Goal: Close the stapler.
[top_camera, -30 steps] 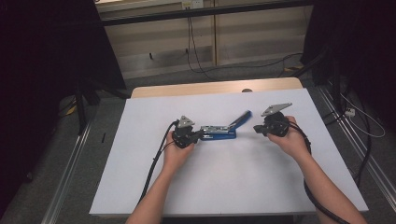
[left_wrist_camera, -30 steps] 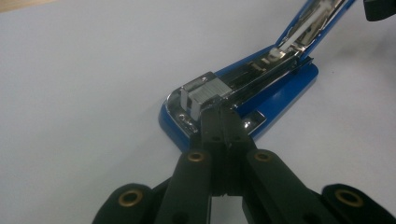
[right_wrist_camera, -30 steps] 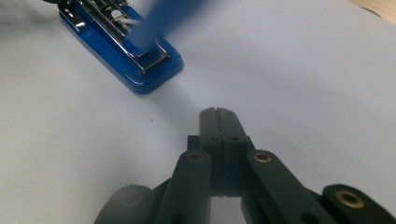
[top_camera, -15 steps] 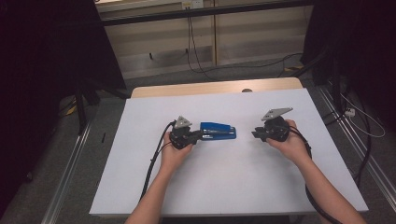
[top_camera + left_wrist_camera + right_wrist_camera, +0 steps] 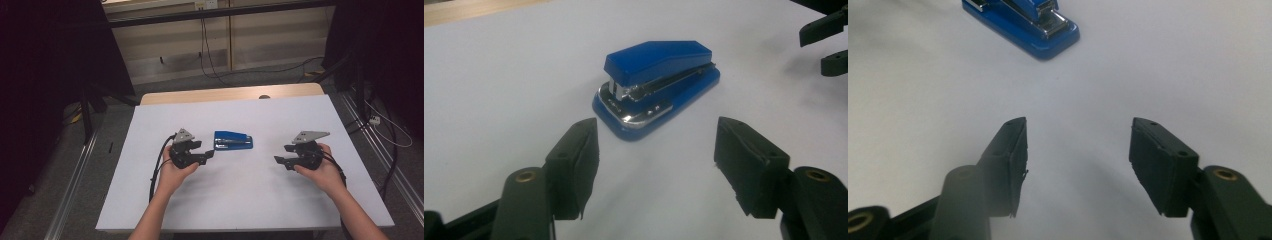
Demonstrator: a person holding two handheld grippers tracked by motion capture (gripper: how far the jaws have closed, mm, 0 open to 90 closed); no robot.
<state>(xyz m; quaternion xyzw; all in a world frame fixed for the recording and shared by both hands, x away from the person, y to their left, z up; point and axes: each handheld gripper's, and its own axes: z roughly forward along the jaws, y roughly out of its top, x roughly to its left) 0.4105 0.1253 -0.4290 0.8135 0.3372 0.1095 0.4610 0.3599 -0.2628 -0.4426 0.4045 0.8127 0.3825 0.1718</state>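
A blue stapler (image 5: 233,140) lies closed and flat on the white table sheet (image 5: 250,195), between the two hands. My left gripper (image 5: 209,154) sits just left of it, open, its jaws having just been opening with nothing between them; the stapler (image 5: 656,85) lies a short way beyond its fingertips (image 5: 574,155). My right gripper (image 5: 278,160) is further off to the right, open and empty, its jaws also having just been opening. From it the stapler's end (image 5: 1030,20) shows at the top left, well clear of the jaws. The right gripper's tips (image 5: 824,42) appear far right in the left gripper view.
A strip of bare wooden tabletop (image 5: 230,94) shows behind the white sheet. Cables (image 5: 207,45) hang over the floor beyond the table, and metal rails run along both sides.
The stapler's raised top has come down and it now lies closed. Both grippers have let go, opened and drawn apart from it, the left leftward, the right rightward.
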